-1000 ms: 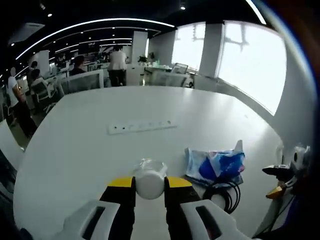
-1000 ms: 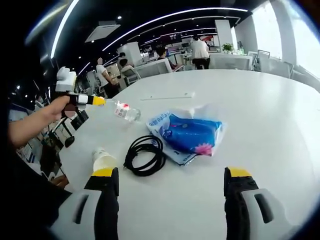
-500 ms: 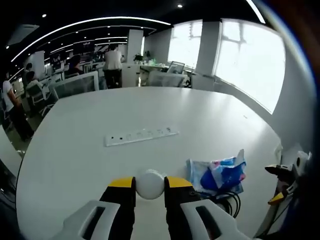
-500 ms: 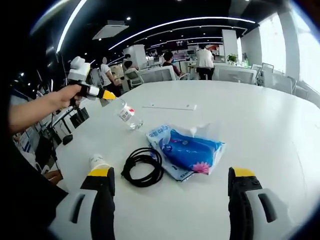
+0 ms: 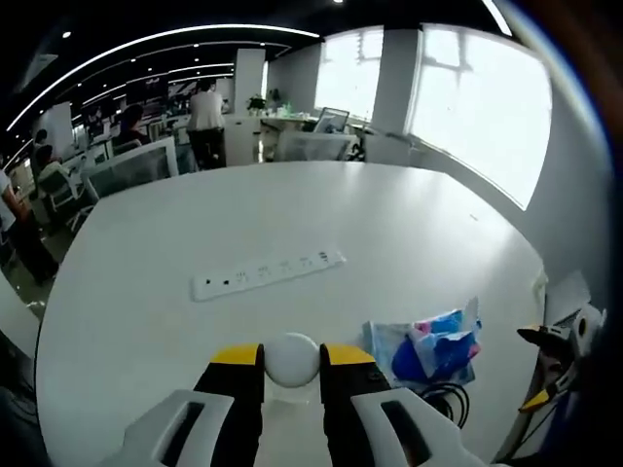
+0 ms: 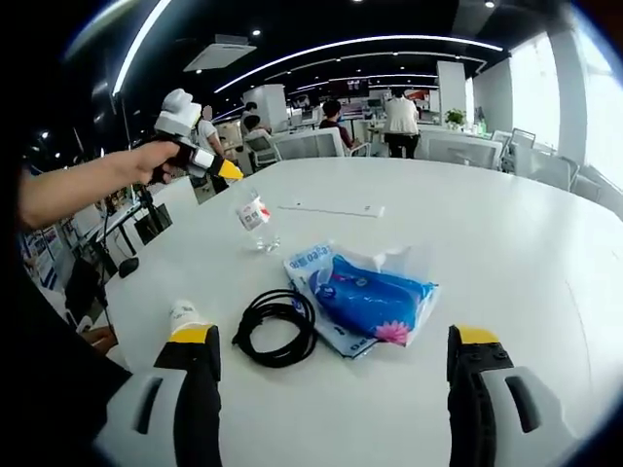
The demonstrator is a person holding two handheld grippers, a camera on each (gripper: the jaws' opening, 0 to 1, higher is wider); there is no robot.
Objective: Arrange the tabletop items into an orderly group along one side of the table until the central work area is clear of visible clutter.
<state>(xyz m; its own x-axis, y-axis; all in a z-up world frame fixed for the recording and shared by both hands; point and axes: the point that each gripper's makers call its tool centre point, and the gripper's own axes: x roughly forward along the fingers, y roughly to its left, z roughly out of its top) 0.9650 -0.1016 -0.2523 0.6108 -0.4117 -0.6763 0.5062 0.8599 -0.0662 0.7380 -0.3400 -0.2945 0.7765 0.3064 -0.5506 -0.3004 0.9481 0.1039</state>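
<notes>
In the left gripper view, the left gripper (image 5: 292,362) at bottom centre pinches the white cap of a bottle (image 5: 292,359), with a power strip (image 5: 268,273) mid-frame on the table (image 5: 409,214) and a blue pack (image 5: 428,345) at lower right. In the right gripper view, the right gripper (image 6: 334,342) stands wide and empty; the bottle (image 6: 255,217) hangs upper left, while a cable (image 6: 276,327) and small cup (image 6: 184,315) lie lower left beside the blue pack (image 6: 365,295).

On the table (image 6: 545,233), the cable coil (image 6: 275,326) lies between small bottle (image 6: 183,316) and tissue pack (image 6: 375,295).
</notes>
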